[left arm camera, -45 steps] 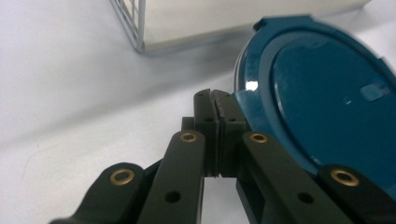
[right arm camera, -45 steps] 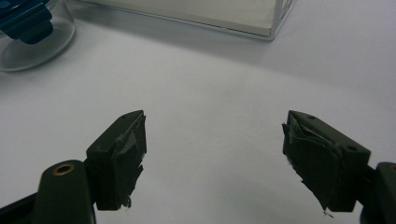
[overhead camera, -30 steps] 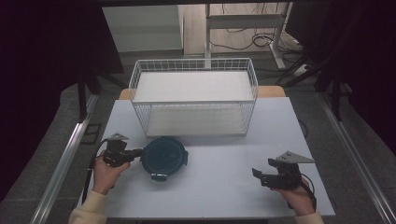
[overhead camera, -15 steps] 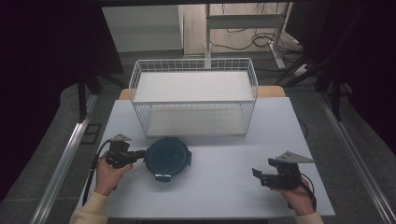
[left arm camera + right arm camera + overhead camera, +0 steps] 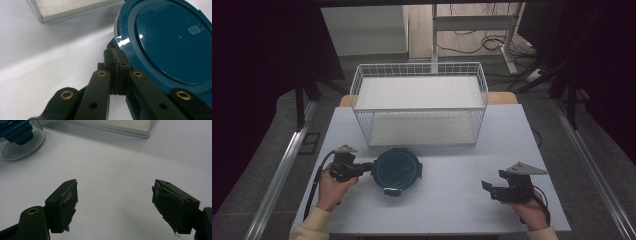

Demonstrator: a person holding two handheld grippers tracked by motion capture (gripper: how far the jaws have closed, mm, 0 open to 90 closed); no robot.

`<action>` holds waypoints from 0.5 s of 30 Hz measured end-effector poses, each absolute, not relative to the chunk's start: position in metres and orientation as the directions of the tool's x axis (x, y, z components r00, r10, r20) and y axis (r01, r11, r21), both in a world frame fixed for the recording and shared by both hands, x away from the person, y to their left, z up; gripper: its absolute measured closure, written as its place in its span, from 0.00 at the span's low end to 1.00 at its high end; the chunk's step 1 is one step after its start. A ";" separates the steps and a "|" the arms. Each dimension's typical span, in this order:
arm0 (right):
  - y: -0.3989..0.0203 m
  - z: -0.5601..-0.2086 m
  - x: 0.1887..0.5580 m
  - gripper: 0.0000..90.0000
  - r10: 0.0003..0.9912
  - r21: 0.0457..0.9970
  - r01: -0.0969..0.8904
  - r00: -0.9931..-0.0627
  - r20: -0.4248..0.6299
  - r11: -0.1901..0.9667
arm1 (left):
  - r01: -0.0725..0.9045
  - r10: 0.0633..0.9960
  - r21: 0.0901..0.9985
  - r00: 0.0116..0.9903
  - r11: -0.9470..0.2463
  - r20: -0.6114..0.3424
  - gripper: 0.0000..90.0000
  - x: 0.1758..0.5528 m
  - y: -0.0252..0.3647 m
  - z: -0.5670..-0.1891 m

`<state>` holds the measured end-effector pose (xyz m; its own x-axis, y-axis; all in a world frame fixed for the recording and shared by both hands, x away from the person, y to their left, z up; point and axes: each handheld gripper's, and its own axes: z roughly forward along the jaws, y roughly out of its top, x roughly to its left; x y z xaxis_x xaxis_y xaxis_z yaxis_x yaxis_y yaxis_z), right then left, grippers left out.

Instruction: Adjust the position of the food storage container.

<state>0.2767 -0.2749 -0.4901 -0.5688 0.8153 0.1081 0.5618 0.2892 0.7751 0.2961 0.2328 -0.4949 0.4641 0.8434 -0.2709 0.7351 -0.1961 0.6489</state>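
Note:
A round glass container with a dark teal clip-on lid [image 5: 397, 169] sits on the white table [image 5: 452, 205], left of centre. My left gripper [image 5: 371, 166] lies level at its left side, shut with nothing between the pads. In the left gripper view the closed tips [image 5: 116, 57] touch a side clip of the lid [image 5: 175, 42]. My right gripper [image 5: 486, 186] rests near the table's front right, pointing left, open and empty. In the right gripper view the gripper [image 5: 115, 202] has bare table between its jaws, and the container's glass wall [image 5: 22, 145] shows at the top left.
A white wire basket [image 5: 422, 125] stands at the back middle of the table, just behind the container; its base edge [image 5: 75, 7] [image 5: 112, 126] shows in both gripper views. A hand holds each gripper at the front edge.
My left gripper has slid a little to the right, and the container has shifted slightly right with it. The right gripper has stayed still.

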 end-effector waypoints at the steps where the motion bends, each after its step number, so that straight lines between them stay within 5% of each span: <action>1: -0.275 -0.490 0.277 0.22 0.816 0.775 0.562 -0.568 0.108 0.289 | 0.735 0.843 0.649 0.464 -0.196 -0.271 1.00 0.296 0.233 -0.495; 15: -0.274 -0.491 0.277 0.22 0.814 0.773 0.563 -0.570 0.108 0.292 | 0.725 0.834 0.654 0.485 -0.214 -0.265 1.00 0.293 0.221 -0.494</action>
